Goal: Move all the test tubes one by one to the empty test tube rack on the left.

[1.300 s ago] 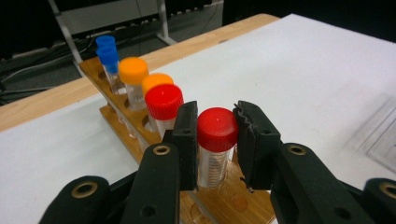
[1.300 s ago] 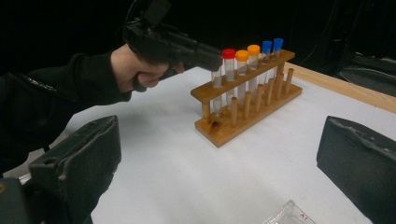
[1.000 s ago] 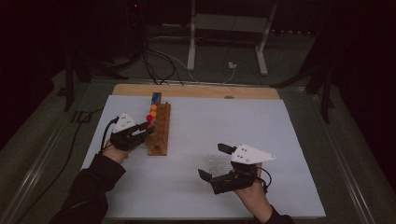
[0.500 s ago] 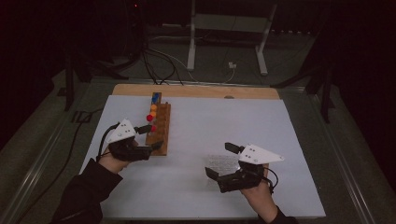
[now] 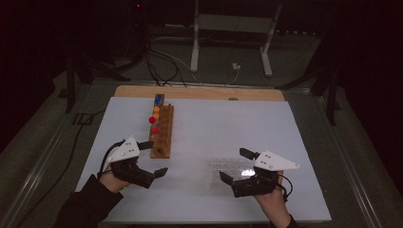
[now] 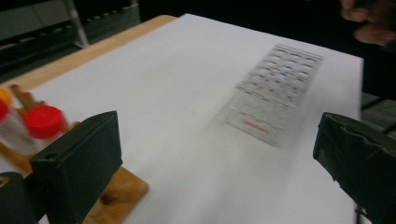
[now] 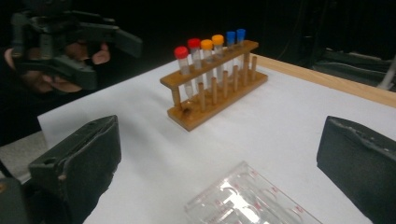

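Clear well plate lies flat on the white table, long axis running away from me — right hand-held gripper sits just beside it, jaws spread, empty. Left hand-held gripper, jaws just opened and empty, is farther off — near the tube rack.

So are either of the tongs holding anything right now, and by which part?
Nothing is held. The left tongs have just been opening and stand empty; the right tongs are open and empty too.
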A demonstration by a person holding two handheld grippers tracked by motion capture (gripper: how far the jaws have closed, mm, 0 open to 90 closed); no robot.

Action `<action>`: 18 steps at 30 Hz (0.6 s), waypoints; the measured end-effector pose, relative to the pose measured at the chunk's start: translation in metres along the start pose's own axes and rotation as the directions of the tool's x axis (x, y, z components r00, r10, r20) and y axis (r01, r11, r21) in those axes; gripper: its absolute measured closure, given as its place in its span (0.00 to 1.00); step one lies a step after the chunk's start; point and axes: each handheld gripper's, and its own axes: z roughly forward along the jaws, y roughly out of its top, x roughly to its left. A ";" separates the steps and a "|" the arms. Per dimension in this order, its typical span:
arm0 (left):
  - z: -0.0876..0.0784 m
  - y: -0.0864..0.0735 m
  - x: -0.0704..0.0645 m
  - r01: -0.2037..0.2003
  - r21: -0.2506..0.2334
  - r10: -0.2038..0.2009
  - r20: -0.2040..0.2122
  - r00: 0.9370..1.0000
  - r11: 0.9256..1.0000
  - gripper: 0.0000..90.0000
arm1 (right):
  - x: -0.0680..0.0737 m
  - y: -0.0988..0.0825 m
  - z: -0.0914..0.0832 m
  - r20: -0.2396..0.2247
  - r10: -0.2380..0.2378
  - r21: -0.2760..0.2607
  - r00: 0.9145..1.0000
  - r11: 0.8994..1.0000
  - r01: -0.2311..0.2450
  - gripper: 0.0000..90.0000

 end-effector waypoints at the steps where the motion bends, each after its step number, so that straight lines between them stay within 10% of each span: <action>1: 0.000 -0.002 -0.001 0.005 -0.001 -0.005 0.013 1.000 1.000 0.02 | -0.001 -0.001 -0.001 0.007 -0.003 0.000 1.000 1.000 0.003 0.00; 18: -0.007 -0.055 0.001 0.044 -0.024 -0.046 -0.088 0.995 0.999 0.01 | -0.021 -0.026 -0.011 0.096 -0.008 0.046 0.995 0.999 0.003 0.00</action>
